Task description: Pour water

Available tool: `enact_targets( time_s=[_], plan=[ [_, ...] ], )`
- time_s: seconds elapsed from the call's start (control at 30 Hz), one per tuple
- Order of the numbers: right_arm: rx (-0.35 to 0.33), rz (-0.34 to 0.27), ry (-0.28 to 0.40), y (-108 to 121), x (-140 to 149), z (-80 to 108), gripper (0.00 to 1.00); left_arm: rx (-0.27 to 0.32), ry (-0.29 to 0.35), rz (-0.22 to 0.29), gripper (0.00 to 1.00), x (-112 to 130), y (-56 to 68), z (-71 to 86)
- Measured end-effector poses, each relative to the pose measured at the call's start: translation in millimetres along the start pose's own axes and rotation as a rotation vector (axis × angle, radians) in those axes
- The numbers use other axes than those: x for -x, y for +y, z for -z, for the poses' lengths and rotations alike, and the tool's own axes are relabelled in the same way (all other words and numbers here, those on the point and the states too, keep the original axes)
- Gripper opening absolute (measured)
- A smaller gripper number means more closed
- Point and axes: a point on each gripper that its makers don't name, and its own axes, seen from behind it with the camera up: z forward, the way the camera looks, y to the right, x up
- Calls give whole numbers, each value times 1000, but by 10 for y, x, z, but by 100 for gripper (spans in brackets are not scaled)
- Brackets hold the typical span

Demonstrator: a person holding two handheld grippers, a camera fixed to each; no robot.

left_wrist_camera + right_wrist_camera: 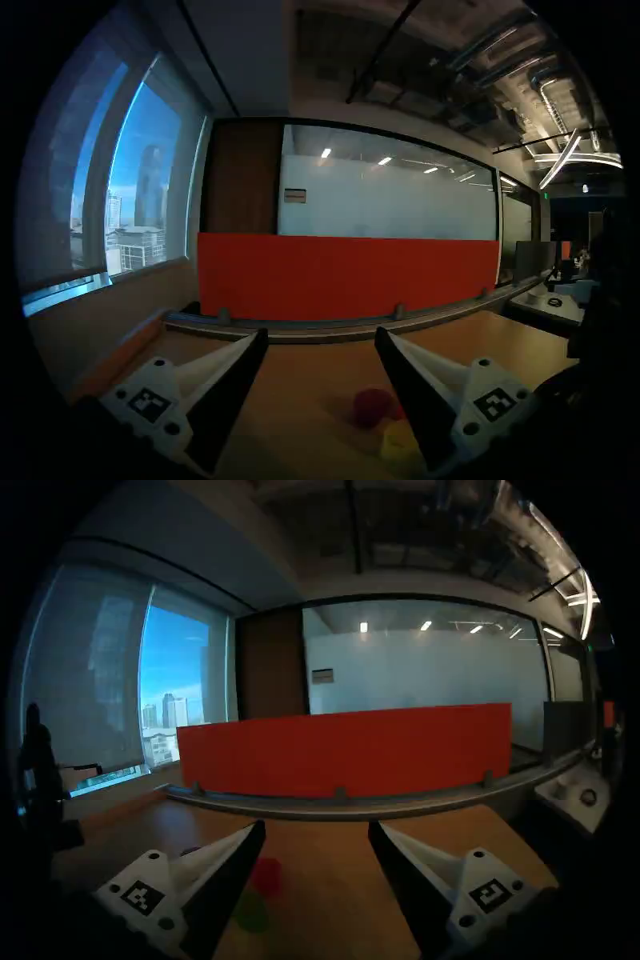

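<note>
In the left gripper view my left gripper (320, 336) is open above a wooden table (312, 376), with nothing between its fingers. A red cup (373, 406) and a yellow cup (398, 444) stand low on the table by the right finger. In the right gripper view my right gripper (316, 828) is open and holds nothing. Beside its left finger stand a red cup (266, 876) and a green cup (251, 912) on the table (336, 880). The light is dim.
A red divider panel (344, 276) (344, 748) runs along the table's far edge. A window (132, 200) lies to the left. A dark shape (36, 784) stands at the far left of the right gripper view. Another desk (552, 304) sits to the right.
</note>
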Motion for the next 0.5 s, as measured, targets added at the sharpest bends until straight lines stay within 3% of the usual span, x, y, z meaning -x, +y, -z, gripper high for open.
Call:
enact_targets(
  time_s=[0.3,0.5],
  plan=[
    [-64,30,-11,-81,-3,14,99,109,-2,9,99,-63,219,-12],
    [-156,48,-37,-244,29,48,100,178,-10,-9,99,-56,356,-9]
  ],
)
